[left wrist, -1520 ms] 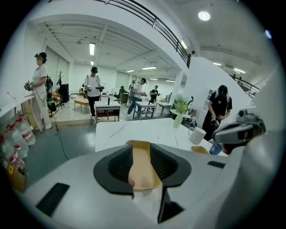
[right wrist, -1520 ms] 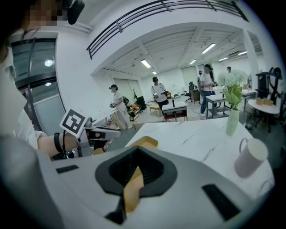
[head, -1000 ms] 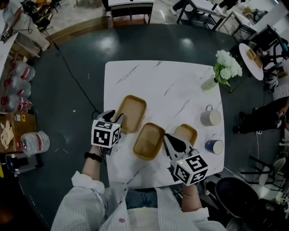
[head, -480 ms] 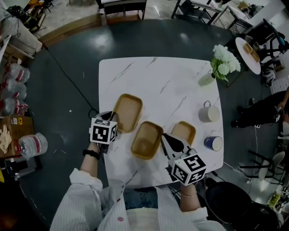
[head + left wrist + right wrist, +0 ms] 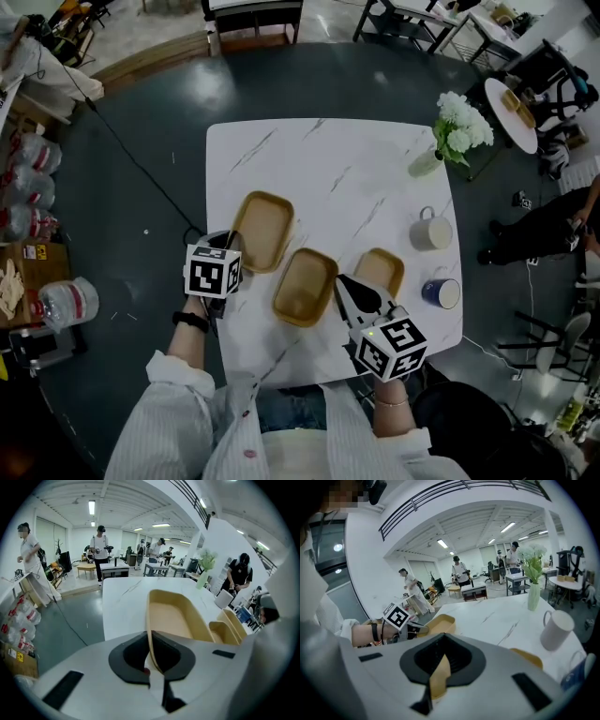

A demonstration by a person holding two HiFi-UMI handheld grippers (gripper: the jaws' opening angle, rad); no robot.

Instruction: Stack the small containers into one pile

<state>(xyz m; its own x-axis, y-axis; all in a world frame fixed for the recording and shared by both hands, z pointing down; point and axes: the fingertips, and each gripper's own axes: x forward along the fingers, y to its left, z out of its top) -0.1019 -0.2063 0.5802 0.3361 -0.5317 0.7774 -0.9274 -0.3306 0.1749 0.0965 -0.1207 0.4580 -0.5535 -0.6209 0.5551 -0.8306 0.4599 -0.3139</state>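
Three tan containers lie on the white marble table (image 5: 319,169): a large left one (image 5: 264,228), a middle one (image 5: 305,286) and a small right one (image 5: 381,270). My left gripper (image 5: 233,246) is at the left container's near corner. In the left gripper view its jaws are closing, and the pads of the left gripper (image 5: 152,654) press on that container's (image 5: 174,616) thin rim. My right gripper (image 5: 346,288) is shut on the middle container's right rim, which shows as a tan strip (image 5: 439,671) between its jaws.
A white mug (image 5: 431,232) and a blue cup (image 5: 441,293) stand near the table's right edge. A vase of white flowers (image 5: 459,133) is at the far right corner. The near table edge runs just below both grippers.
The left gripper's jaws, open beside the left container a second ago, have come together on its rim. The right gripper has kept its hold on the middle container.
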